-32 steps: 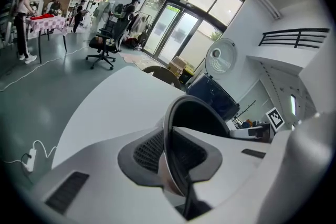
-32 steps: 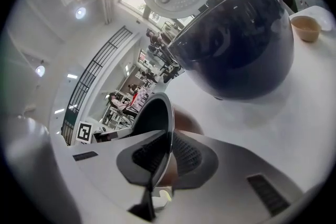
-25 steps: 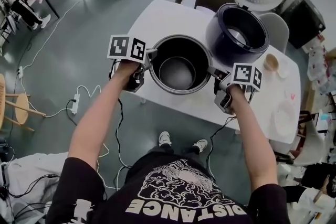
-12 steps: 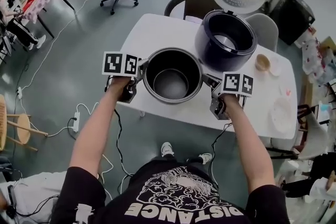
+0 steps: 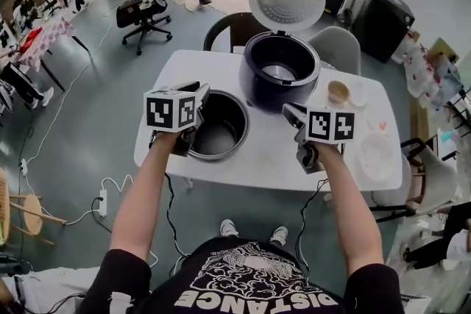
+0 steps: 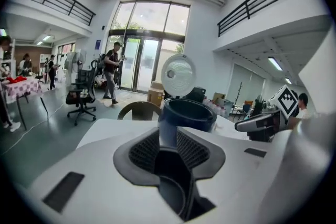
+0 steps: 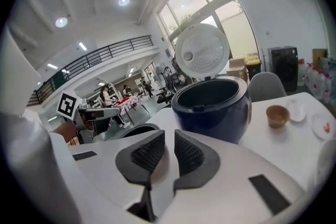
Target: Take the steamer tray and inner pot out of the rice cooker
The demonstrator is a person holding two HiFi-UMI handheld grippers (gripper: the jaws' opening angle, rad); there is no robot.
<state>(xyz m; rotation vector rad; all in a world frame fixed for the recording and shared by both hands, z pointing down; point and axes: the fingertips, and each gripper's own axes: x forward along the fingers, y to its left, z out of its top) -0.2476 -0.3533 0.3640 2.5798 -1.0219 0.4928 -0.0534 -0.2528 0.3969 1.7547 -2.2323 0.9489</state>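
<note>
L claw (image 5: pixel 197 93): narrow gap, closing, nothing betw.
R claw (image 5: pixel 291 112): narrow gap, empty.
Inner pot (image 5: pixel 218 126): on table (image 5: pixel 272 158), just beside rice cooker (image 5: pixel 280 70).
Risk: pot's near the table edge, so a low arm swing could knock it off.

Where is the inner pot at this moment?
In the head view the inner pot stands on the white table near its front edge, just left of the open rice cooker.

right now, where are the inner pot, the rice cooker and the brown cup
inner pot (image 5: pixel 219 130), head view, its dark inside floor
rice cooker (image 5: pixel 274 98), head view, front of its blue body
brown cup (image 5: pixel 338 93), head view, its inside
</note>
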